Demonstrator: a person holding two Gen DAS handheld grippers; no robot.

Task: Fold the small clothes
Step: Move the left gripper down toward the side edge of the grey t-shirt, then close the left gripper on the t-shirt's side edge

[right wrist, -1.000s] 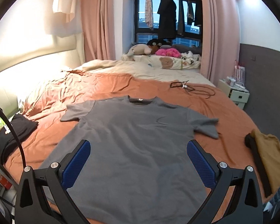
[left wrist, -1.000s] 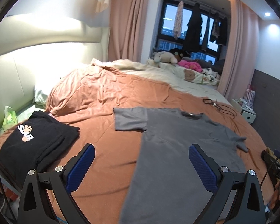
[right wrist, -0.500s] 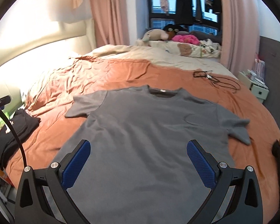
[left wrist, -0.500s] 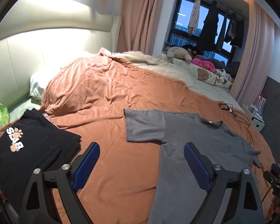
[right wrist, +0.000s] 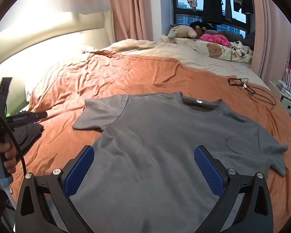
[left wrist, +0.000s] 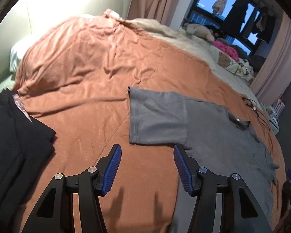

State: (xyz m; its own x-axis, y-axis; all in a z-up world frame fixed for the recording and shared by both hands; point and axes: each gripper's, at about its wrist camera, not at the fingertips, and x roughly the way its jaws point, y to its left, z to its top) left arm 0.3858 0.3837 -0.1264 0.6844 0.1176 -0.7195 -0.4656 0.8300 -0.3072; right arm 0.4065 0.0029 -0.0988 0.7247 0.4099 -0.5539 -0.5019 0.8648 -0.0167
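On the crinkly orange blanket (right wrist: pixel 110 73) I see a soft grey T-shirt (right wrist: pixel 164 136) lying flat. My left gripper (left wrist: pixel 146 151), half open and empty, has just been closing near its sleeve; my right gripper (right wrist: pixel 144 153) gapes wide, empty.

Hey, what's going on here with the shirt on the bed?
A person with a handheld gripper in each hand is about to fold a grey T-shirt spread flat on the orange bedspread. The left gripper, jaws just closing with nothing between them, nears the shirt's sleeve. The right gripper hovers open over the shirt's body. Folded black clothes lie to the left.
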